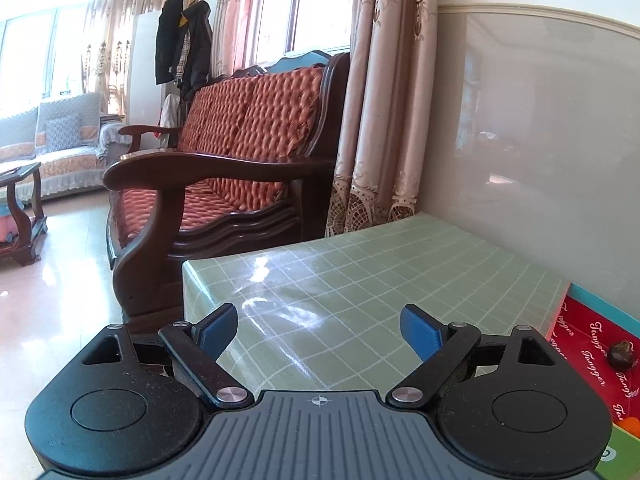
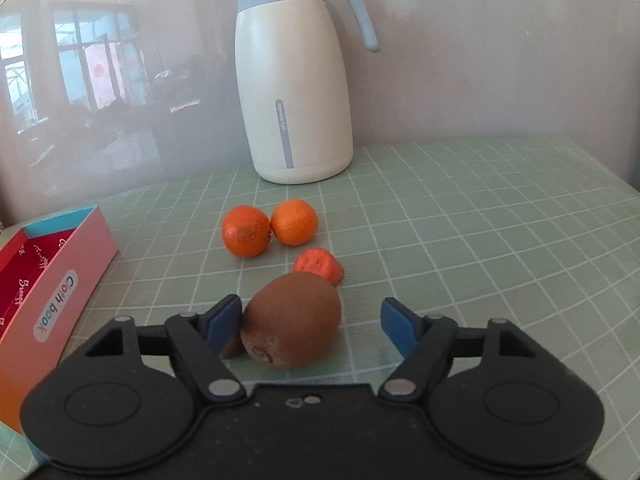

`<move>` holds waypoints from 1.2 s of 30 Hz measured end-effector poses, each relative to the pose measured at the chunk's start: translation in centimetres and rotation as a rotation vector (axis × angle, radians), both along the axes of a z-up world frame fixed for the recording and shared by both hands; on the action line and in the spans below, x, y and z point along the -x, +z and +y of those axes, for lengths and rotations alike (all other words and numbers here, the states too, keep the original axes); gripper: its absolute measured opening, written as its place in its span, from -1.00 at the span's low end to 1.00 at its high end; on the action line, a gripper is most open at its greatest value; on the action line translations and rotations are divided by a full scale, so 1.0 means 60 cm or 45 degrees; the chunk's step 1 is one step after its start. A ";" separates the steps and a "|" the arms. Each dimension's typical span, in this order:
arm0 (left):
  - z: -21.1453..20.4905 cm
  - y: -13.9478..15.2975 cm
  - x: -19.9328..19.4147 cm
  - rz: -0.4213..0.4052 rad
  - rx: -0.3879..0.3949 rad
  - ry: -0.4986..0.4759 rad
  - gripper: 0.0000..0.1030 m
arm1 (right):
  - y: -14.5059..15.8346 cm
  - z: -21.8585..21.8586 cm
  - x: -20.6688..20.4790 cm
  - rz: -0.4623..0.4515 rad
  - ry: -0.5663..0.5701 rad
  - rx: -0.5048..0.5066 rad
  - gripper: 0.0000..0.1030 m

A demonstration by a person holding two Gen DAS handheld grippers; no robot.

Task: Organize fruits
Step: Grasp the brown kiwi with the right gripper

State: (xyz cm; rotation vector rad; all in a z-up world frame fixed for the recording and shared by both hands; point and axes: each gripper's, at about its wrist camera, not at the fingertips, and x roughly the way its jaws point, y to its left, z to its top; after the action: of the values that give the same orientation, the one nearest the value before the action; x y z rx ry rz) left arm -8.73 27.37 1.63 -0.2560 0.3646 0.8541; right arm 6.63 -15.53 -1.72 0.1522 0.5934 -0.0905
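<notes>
Right gripper [image 2: 310, 326], jaws spread around a kiwi [image 2: 294, 320] lying on the green checked table [image 2: 460, 240]; the left pad [image 2: 222, 322] sits against the kiwi, the right pad stands clear of it, so nothing is pinched. Just behind the kiwi lies a reddish-orange fruit piece [image 2: 319, 266]; farther behind it, two tangerines [image 2: 270, 232] touch each other, with a white jug [image 2: 294, 80] beyond. A pink open box [image 2: 64, 280] lies left of the kiwi. Left gripper [image 1: 320, 334], jaws spread wide and empty, over bare table; a small dark fruit [image 1: 621, 354] rests inside the box.
</notes>
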 end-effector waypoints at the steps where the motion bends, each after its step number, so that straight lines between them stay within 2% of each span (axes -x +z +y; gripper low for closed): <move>1: 0.002 0.000 0.001 0.001 0.001 0.003 0.71 | 0.002 0.004 0.001 -0.007 0.013 0.002 0.09; 4: 0.006 -0.001 0.003 0.001 0.006 0.014 0.72 | 0.004 0.020 0.001 -0.016 0.015 0.057 0.04; 10: 0.016 -0.003 0.008 -0.003 0.020 0.027 0.72 | 0.007 0.020 0.001 -0.024 0.021 0.044 0.02; 14: 0.016 -0.004 0.010 -0.004 0.018 0.030 0.72 | 0.021 0.033 0.007 -0.078 0.045 0.093 0.00; 15: 0.016 -0.004 0.010 -0.004 0.015 0.029 0.72 | 0.026 0.036 0.011 -0.099 0.056 0.102 -0.07; 16: 0.015 -0.004 0.009 -0.003 0.014 0.029 0.73 | 0.034 0.041 0.016 -0.126 0.073 0.116 -0.41; 17: 0.015 -0.004 0.009 -0.002 0.014 0.029 0.73 | 0.042 0.046 0.021 -0.153 0.091 0.126 -0.58; 20: 0.014 -0.004 0.007 0.003 0.014 0.030 0.73 | 0.054 0.065 0.028 -0.189 0.132 0.181 -0.60; 22: 0.012 -0.004 0.008 0.004 0.010 0.029 0.73 | 0.041 0.062 0.017 -0.125 0.141 0.135 -0.33; 24: 0.011 -0.003 0.007 0.006 0.006 0.026 0.73 | 0.031 0.049 0.011 -0.093 0.135 0.080 -0.22; 26: 0.012 -0.003 0.007 0.003 0.014 0.025 0.73 | 0.033 0.043 0.011 -0.094 0.105 0.106 -0.18; 27: 0.013 -0.003 0.006 0.001 0.021 0.024 0.73 | 0.033 0.037 0.013 -0.098 0.099 0.088 -0.05; 28: 0.013 -0.003 0.005 0.001 0.028 0.023 0.73 | 0.032 0.034 0.013 -0.094 0.096 0.073 0.22; 30: 0.012 -0.003 0.001 0.004 0.035 0.014 0.73 | 0.026 0.033 0.011 -0.082 0.092 0.079 0.49; 36: 0.005 -0.003 -0.002 0.008 0.018 0.000 0.73 | 0.010 0.033 0.004 -0.039 0.114 0.049 0.47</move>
State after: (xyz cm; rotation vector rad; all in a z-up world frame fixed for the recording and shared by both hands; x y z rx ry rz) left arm -8.60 27.66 1.48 -0.2665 0.3762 0.8528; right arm 6.38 -13.56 -1.13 0.0894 0.5666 -0.0126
